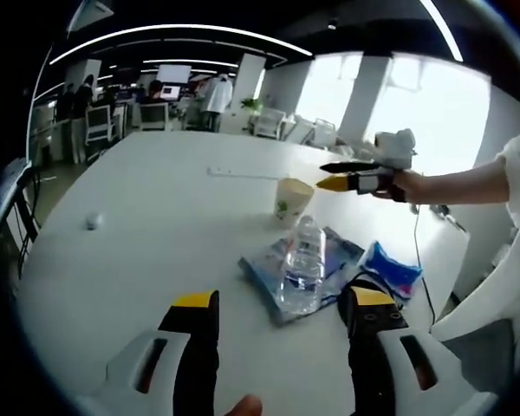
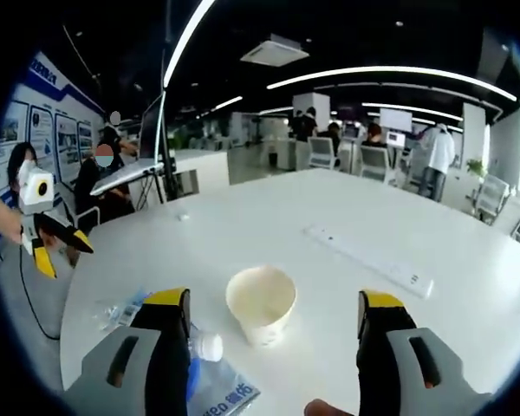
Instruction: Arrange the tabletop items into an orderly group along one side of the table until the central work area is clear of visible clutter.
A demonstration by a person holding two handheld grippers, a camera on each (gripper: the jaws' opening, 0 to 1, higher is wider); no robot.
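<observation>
Right gripper [image 2: 273,325] agape before tapered paper cup [image 2: 261,304], ribbed clear bottle [image 1: 301,273].

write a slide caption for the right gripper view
Right gripper jaws open around an empty cream paper cup on the white table.

Bright daylight from the windows [image 1: 416,113] blows out to white glare in the left gripper view. Curved ceiling light strips [image 2: 390,74] bend with fisheye distortion. The white table [image 1: 156,225] shows soft, faint shadows; distant desks look blurred.
</observation>
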